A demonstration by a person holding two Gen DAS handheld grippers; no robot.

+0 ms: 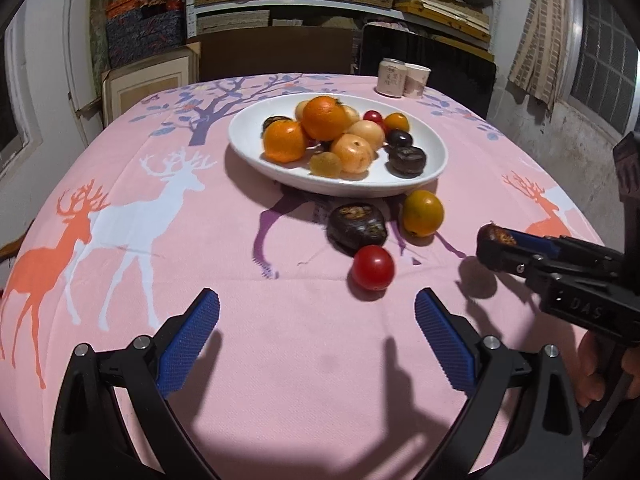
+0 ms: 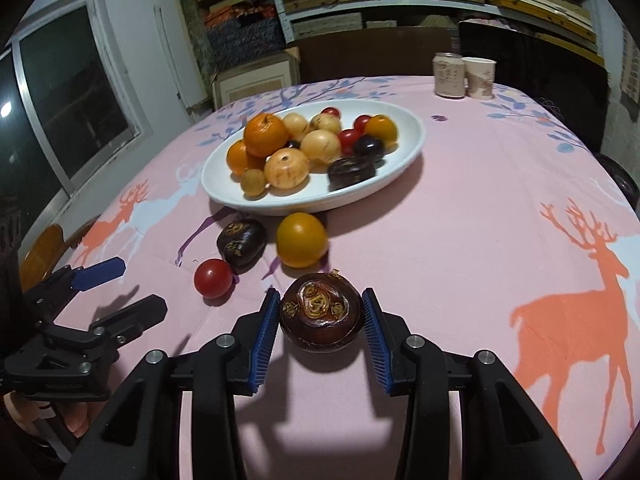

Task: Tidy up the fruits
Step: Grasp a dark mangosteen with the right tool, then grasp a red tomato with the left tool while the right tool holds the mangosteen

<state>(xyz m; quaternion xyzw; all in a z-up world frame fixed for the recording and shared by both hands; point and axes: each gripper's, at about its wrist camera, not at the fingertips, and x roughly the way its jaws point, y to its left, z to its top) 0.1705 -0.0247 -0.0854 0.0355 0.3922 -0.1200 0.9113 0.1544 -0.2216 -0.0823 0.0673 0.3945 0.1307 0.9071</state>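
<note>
The right hand-held gripper [image 2: 320,320] pinches a dark brown fruit [image 2: 321,316] between its blue pads, just above the pink tabletop [image 2: 460,220]; the fruit is round, glossy, with a rough tan-crusted top. The left hand-held gripper [image 1: 316,320] stands spread, holding nothing. Ahead on the cloth lie a red tomato [image 1: 373,267], another dark fruit [image 1: 356,225] and an orange [image 1: 422,213], touching or nearly so, just before the white bowl [image 1: 436,152] heaped with fruit.
</note>
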